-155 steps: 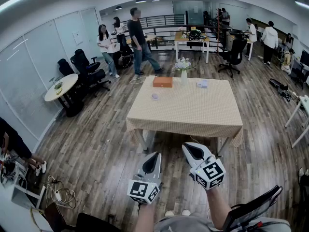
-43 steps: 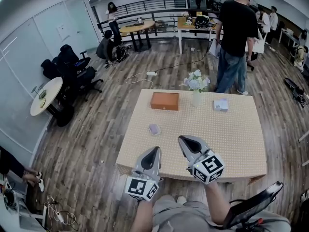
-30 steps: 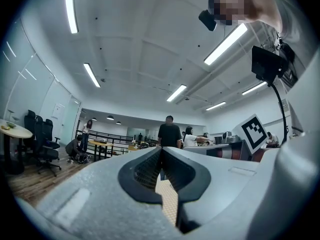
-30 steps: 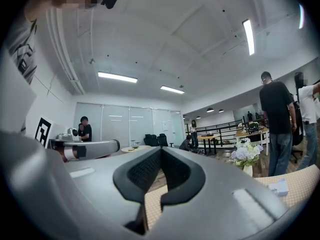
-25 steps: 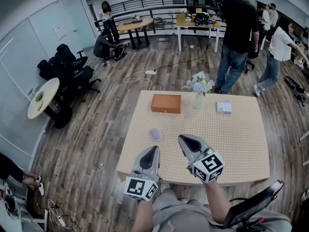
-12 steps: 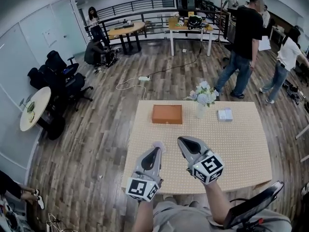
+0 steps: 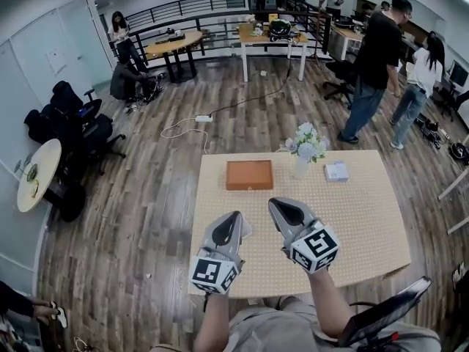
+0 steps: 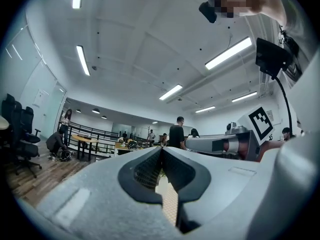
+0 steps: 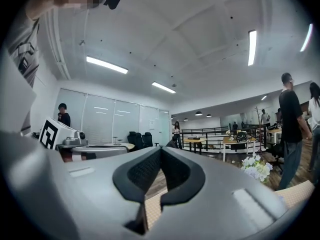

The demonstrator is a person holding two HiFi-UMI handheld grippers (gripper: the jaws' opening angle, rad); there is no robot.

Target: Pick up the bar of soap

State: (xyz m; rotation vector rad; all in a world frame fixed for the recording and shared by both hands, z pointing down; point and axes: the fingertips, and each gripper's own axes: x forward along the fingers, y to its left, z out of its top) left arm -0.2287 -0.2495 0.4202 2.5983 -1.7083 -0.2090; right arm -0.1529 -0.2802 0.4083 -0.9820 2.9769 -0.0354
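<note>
The bar of soap point(image 7: 247, 229) shows only as a pale lavender edge beside my left gripper, on the tan checked tablecloth point(image 7: 352, 218); the rest of it is hidden. In the head view my left gripper point(image 7: 234, 217) hangs over the near left part of the table, shut and empty. My right gripper point(image 7: 274, 203) is next to it on the right, also shut with nothing in it. Both point level across the table. The left gripper view shows the jaw tips point(image 8: 161, 152) meeting, and so does the right gripper view point(image 9: 161, 152). Neither of these two views shows the soap.
A brown box point(image 7: 249, 174), a vase of white flowers point(image 7: 304, 149) and a small white box point(image 7: 335, 171) stand at the table's far side. Two people point(image 7: 377, 64) stand beyond the right corner. A power strip and cable point(image 7: 203, 119) lie on the wooden floor.
The table has come nearer and both grippers now reach further over its near part. The soap, in plain sight a second ago, has slipped behind the left gripper. Jaws stay shut.
</note>
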